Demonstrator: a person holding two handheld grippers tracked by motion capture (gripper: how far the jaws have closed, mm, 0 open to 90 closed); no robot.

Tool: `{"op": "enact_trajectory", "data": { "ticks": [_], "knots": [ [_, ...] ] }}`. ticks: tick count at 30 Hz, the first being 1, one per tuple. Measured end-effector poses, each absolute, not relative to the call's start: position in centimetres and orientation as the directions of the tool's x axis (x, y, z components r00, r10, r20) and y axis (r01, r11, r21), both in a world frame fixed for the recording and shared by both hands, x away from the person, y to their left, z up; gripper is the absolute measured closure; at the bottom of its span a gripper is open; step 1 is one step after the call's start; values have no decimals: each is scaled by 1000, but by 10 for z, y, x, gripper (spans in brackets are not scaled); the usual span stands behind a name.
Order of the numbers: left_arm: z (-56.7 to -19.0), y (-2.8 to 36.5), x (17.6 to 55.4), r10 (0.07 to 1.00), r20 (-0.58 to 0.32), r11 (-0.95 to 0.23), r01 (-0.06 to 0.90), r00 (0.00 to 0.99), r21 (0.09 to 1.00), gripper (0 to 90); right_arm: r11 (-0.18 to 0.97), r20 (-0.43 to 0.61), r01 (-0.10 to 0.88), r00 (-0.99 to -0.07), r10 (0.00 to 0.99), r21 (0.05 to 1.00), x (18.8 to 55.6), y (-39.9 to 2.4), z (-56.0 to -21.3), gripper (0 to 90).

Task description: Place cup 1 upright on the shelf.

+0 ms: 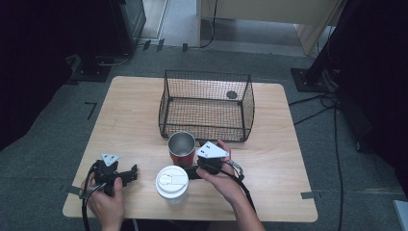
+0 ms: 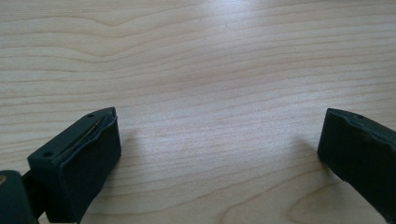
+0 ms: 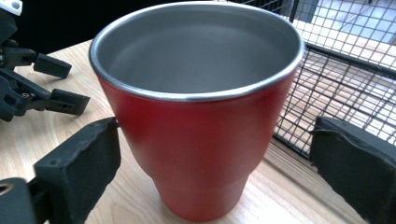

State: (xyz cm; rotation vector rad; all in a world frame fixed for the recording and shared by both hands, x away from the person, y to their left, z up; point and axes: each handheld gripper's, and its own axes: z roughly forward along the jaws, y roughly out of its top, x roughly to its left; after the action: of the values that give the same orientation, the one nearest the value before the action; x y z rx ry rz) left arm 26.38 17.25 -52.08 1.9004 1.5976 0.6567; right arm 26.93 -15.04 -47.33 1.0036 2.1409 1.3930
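Note:
A red tumbler (image 1: 182,149) with a bare steel inside stands upright just in front of the wire basket (image 1: 207,103). In the right gripper view the red tumbler (image 3: 201,135) stands between my right gripper's (image 3: 217,140) jaws. The left pad (image 3: 88,163) is at its side, while the right pad (image 3: 355,163) stands off with a gap. From the high view, my right gripper (image 1: 188,164) reaches in from the tumbler's right. My left gripper (image 1: 131,173) rests open near the front left of the table (image 1: 134,120). Its jaws (image 2: 219,123) hold nothing over bare wood.
A white cup with a lid (image 1: 172,182) stands close in front of the tumbler, between the two hands. The black wire basket holds nothing except a dark round spot at its far right. My left gripper (image 3: 28,88) lies beyond the tumbler in the right gripper view.

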Motion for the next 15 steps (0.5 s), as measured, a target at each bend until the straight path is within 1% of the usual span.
{"op": "enact_trajectory", "data": {
  "ticks": [11,15],
  "knots": [
    [-521,173,264,986,11,-128,708,168,694,0,254,40,328,-679,733,910,279,-142,-478,69],
    [-521,173,264,986,11,-128,708,168,694,0,259,21,325,-658,753,910,282,-147,-479,113]
  ]
}}
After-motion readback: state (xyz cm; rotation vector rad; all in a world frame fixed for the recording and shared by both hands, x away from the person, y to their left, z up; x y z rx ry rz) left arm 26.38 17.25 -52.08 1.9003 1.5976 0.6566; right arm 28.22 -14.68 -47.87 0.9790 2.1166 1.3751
